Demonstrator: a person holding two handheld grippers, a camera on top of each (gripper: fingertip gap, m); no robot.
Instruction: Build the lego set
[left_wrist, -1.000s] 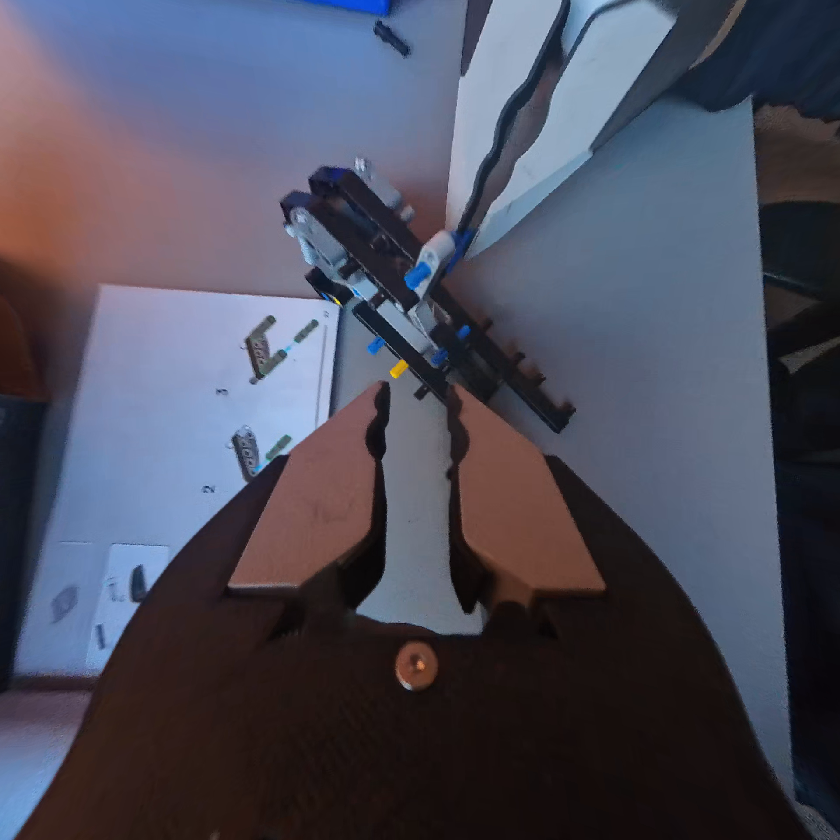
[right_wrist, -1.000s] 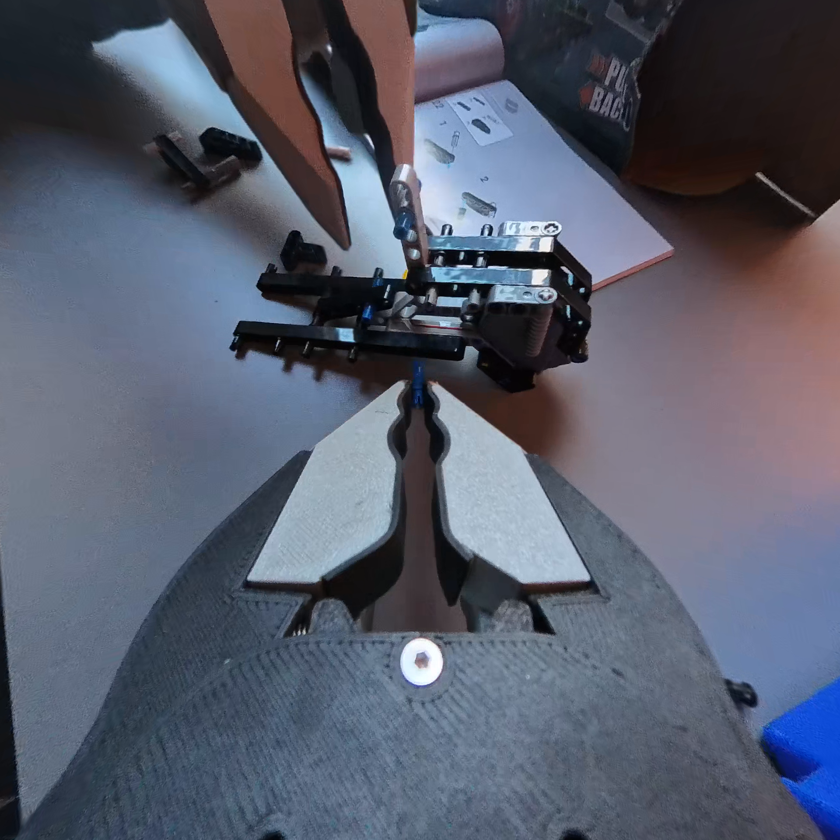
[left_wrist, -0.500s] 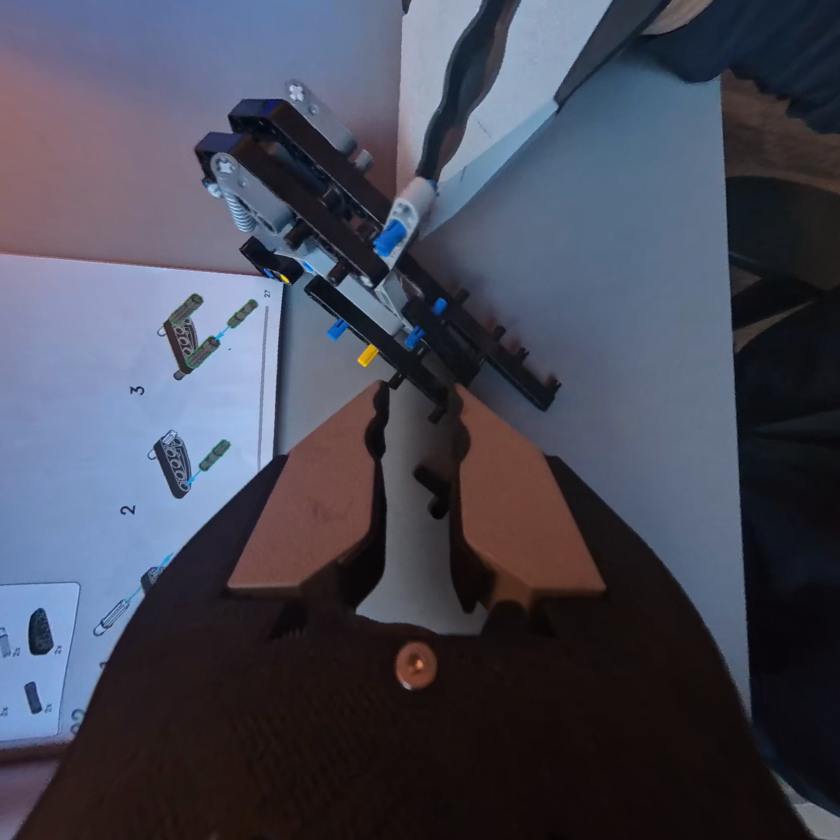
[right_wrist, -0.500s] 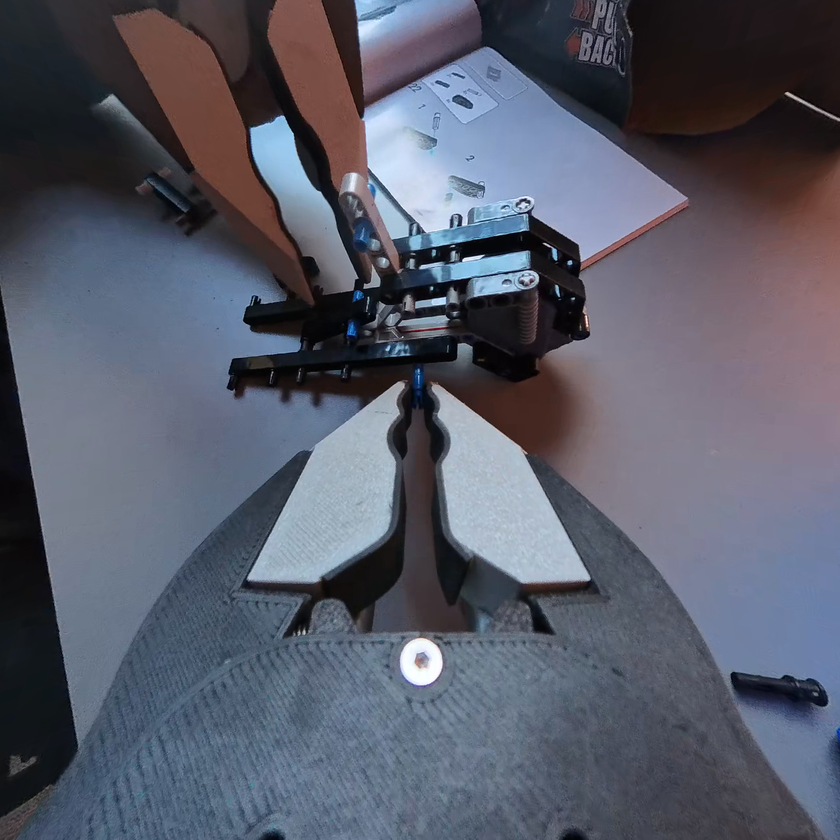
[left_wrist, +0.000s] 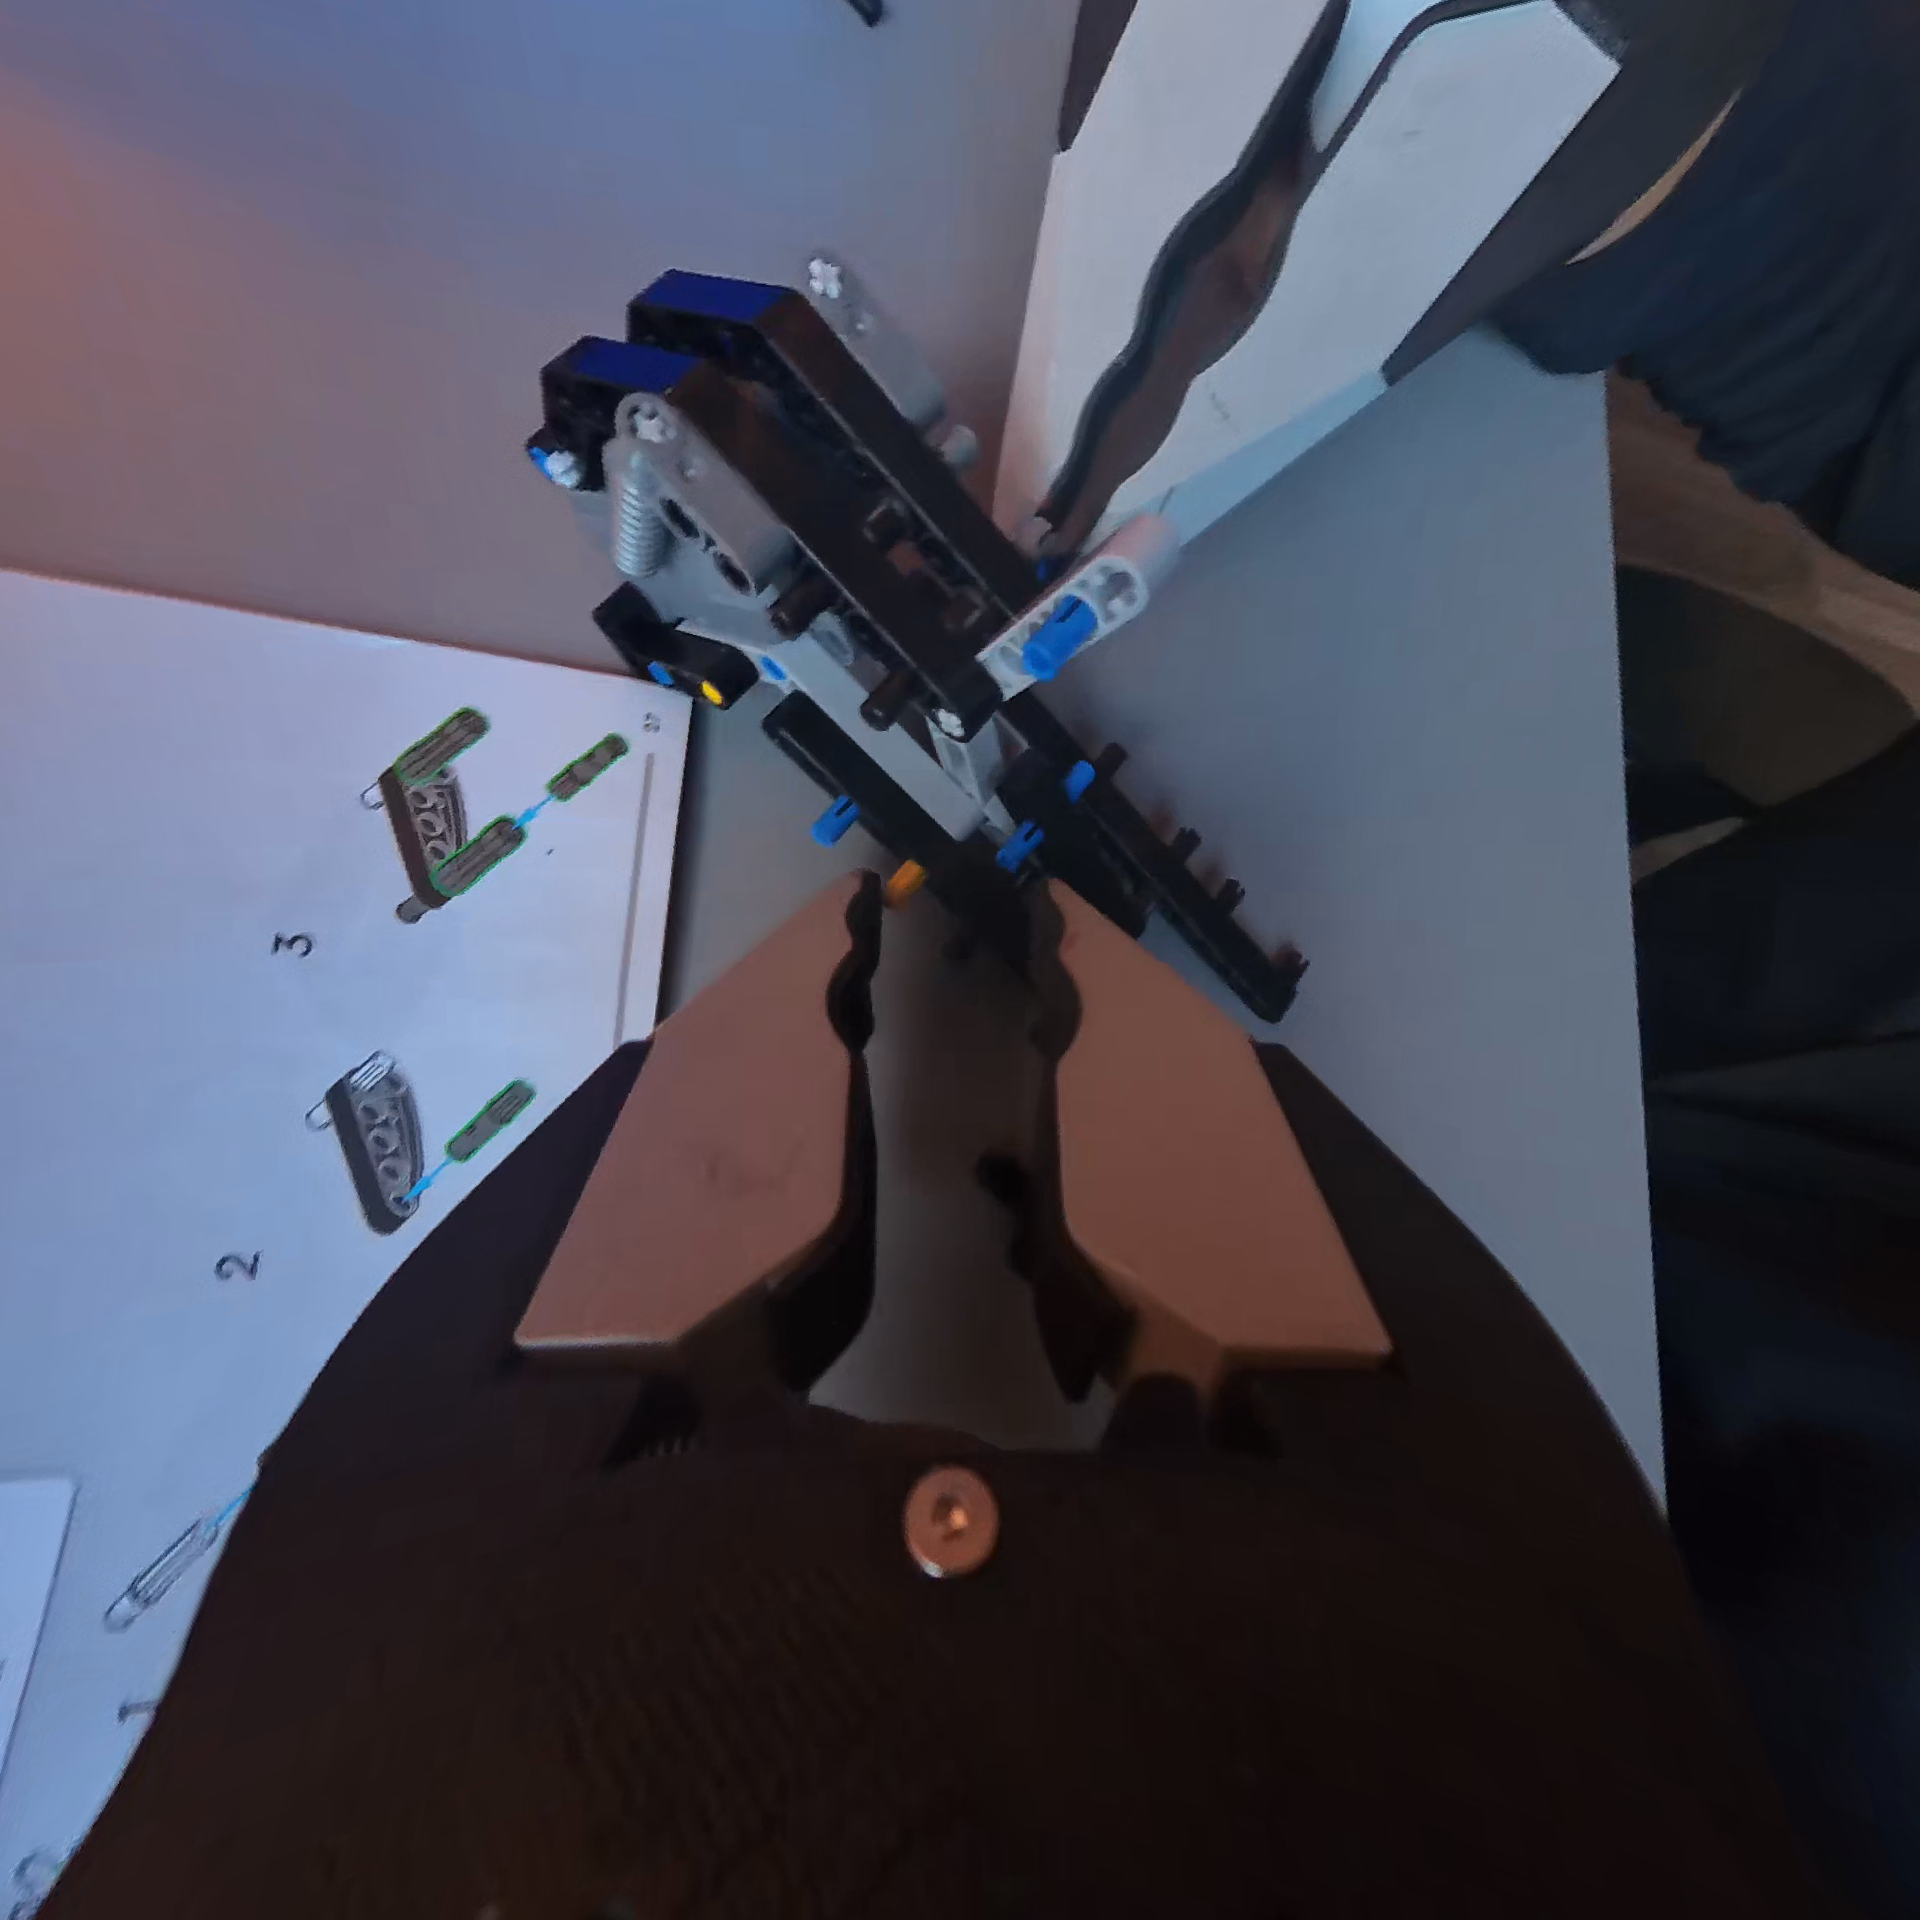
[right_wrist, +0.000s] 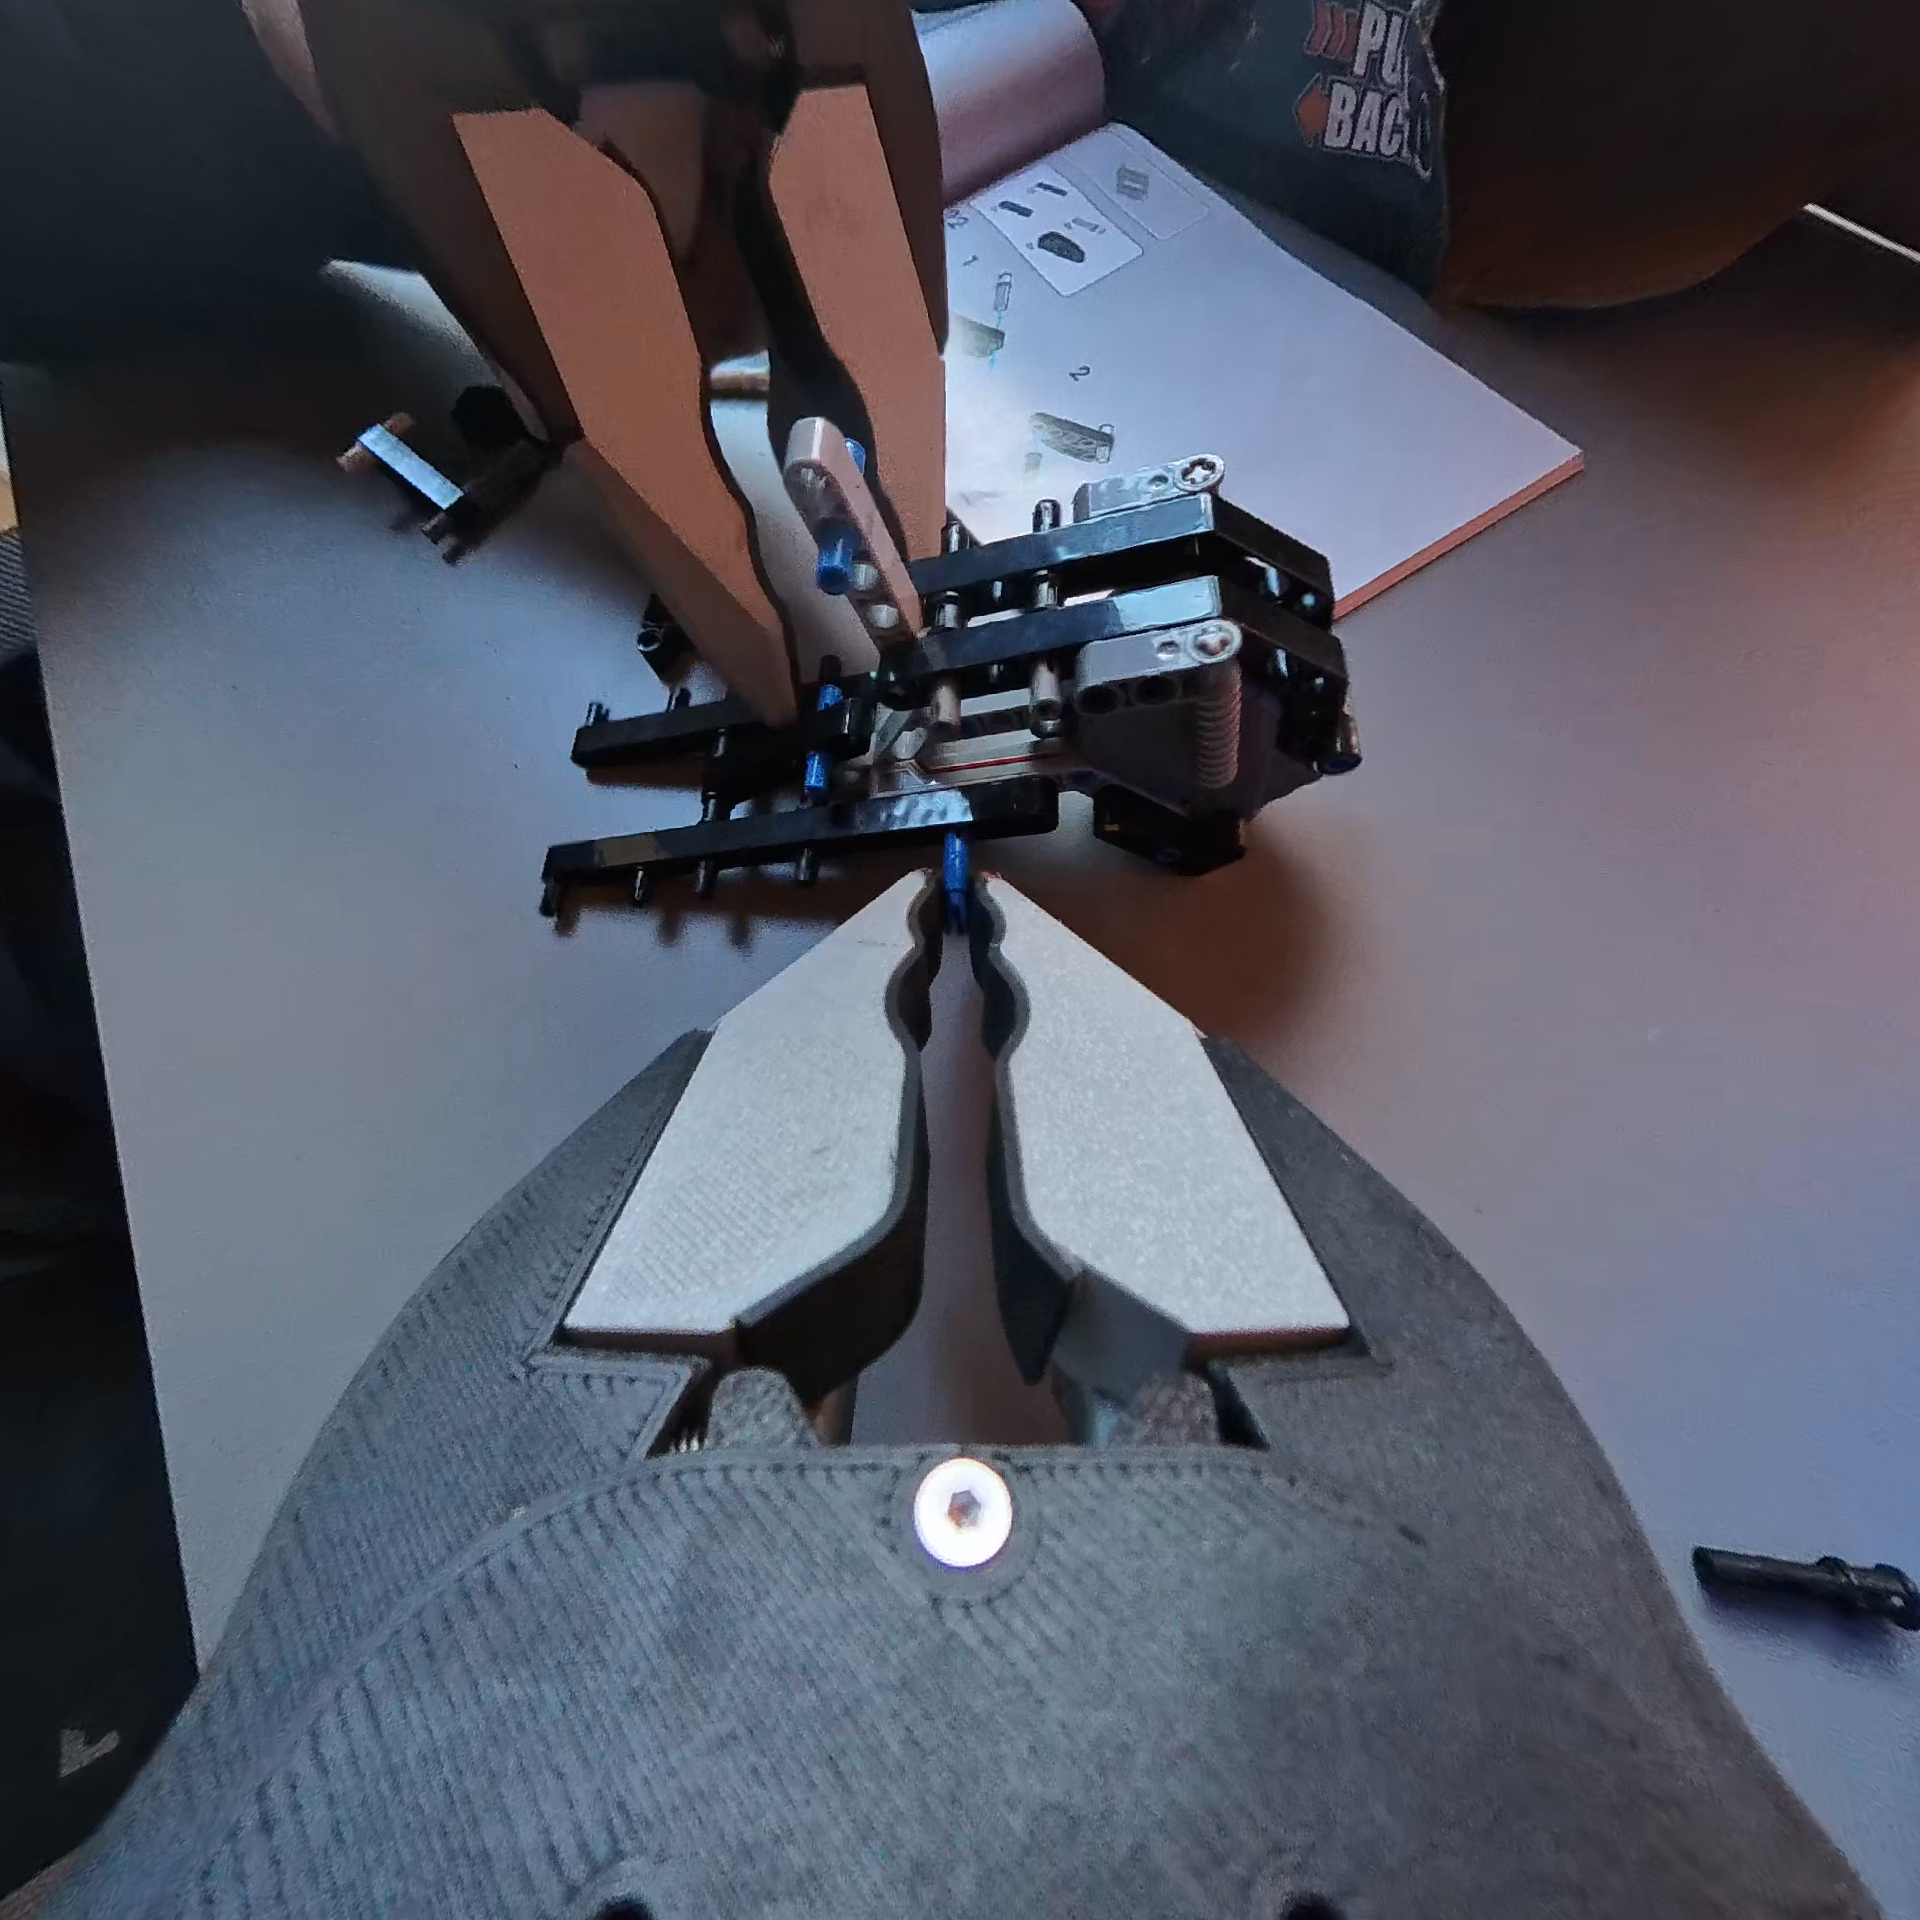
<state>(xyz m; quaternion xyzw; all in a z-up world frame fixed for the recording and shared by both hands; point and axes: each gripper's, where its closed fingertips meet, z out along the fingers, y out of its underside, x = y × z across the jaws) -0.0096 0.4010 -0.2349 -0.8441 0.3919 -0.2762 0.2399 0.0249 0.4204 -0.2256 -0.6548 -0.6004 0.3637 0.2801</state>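
Left wrist view: the left gripper (left_wrist: 954, 914) has its brown fingers apart, reaching over the near black rail of the lego model (left_wrist: 831, 582); nothing sits clamped between them, though the right fingertip overlaps that rail. The model lies on the grey table (left_wrist: 1403, 831), a black frame with a grey block and spring at its far end, blue pins and one yellow pin along the side. A light grey beam (left_wrist: 1081, 618) with a blue pin sticks out of it toward the right gripper (left_wrist: 1049, 535), whose pale fingers come in from above. An open instruction booklet (left_wrist: 260, 935) lies just beside the model on the left.

Right wrist view: the right gripper (right_wrist: 951, 894) has its pale fingers drawn together on a small blue pin (right_wrist: 954, 868), whose far end meets the near black rail of the lego model (right_wrist: 1039, 686). The left gripper (right_wrist: 831, 665) stands behind the model, fingers spread, one tip down at the far rail, with the light grey beam (right_wrist: 842, 520) tilted up between them. The instruction booklet (right_wrist: 1299, 395) lies behind. A few loose pieces (right_wrist: 447, 488) rest at the far left, and a black pin (right_wrist: 1808, 1584) lies alone near the right.
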